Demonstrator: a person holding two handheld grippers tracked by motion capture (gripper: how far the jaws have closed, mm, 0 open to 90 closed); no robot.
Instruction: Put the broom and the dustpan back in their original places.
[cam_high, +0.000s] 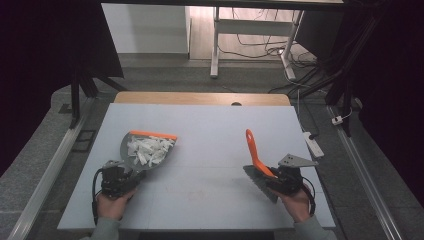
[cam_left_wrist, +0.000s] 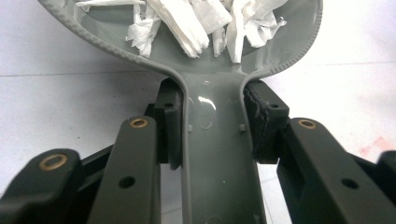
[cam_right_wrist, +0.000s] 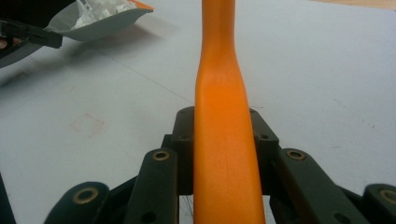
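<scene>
- The counter (cam_high: 200, 125) is a wide pale grey-blue surface, with a wooden edge at its far side. The person's two hands come in from its near edge.
- The grey dustpan (cam_high: 145, 150) is on the left half of the counter. It has an orange strip along its far lip. Its pan extends away from the left tool (cam_high: 131, 175), and its handle runs back between the jaws of this tool.
- In the left gripper view, the dustpan handle (cam_left_wrist: 217, 154) sits between the two black pads, and both pads press on its sides. So the left tool is closed on the dustpan handle.
- The brush (cam_high: 260, 170) is on the right half of the counter, well apart from the dustpan. Its orange handle points away from the person and its grey bristle head lies toward the near side, just beside the right tool (cam_high: 272, 176).
- In the right gripper view, the orange handle (cam_right_wrist: 224, 154) goes straight up through the middle, and the jaws clamp it from both sides. The right tool is closed on the brush.
- The white paper scraps (cam_high: 149, 149) lie in a heap inside the dustpan, just beyond the left tool's jaws.
</scene>
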